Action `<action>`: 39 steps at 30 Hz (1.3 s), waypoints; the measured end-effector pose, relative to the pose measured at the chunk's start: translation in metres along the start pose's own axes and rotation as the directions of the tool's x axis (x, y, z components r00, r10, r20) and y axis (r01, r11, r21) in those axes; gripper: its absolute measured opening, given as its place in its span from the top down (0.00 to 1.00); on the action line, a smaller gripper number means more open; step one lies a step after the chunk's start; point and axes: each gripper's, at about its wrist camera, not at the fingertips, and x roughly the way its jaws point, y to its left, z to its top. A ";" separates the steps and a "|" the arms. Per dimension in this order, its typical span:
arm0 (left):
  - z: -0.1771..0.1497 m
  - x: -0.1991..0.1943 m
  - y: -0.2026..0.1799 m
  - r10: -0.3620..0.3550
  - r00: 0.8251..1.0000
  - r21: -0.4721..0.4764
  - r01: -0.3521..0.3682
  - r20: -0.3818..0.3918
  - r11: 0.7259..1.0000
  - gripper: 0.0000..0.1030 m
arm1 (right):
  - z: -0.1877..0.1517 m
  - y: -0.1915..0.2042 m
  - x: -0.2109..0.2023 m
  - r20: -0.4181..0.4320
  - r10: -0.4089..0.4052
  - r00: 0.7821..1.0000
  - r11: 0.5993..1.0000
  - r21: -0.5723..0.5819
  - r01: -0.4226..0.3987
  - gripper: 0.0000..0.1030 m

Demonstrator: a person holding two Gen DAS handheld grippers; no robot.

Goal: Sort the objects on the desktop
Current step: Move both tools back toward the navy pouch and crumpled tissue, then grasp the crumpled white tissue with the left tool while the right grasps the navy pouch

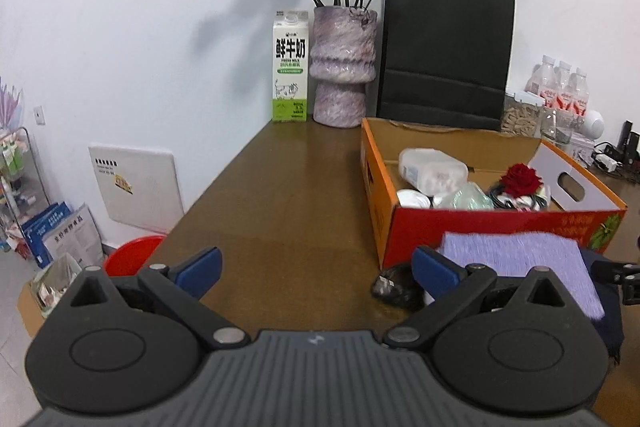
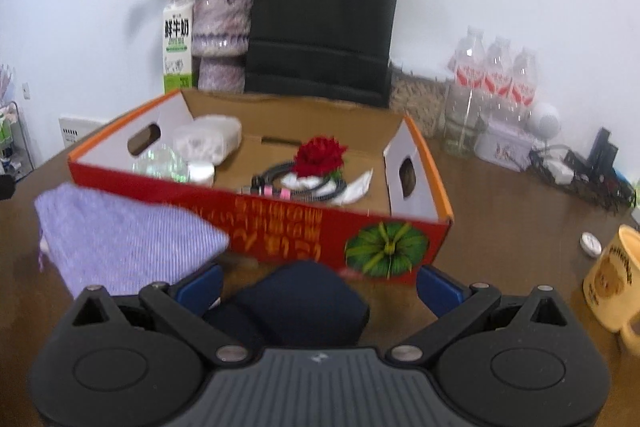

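Brown desk, red box holding a rose and jars, purple cloth touching the box's front, navy bundle before the box between the spread right gripper, left gripper open, empty

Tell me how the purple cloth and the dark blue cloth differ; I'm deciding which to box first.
The purple cloth is pale lilac with a ribbed weave; the dark blue cloth is navy and looks plain. The purple cloth lies spread fairly flat, left of the right gripper; the dark blue cloth is bunched between that gripper's open fingers. Both lie on the table before the box, not in it.
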 end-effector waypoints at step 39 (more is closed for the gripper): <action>-0.065 -0.005 -0.135 -0.163 0.975 0.203 0.193 -0.154 0.960 0.15 | -0.046 -0.030 -0.017 0.005 0.156 0.988 0.987 0.026 -0.156 0.03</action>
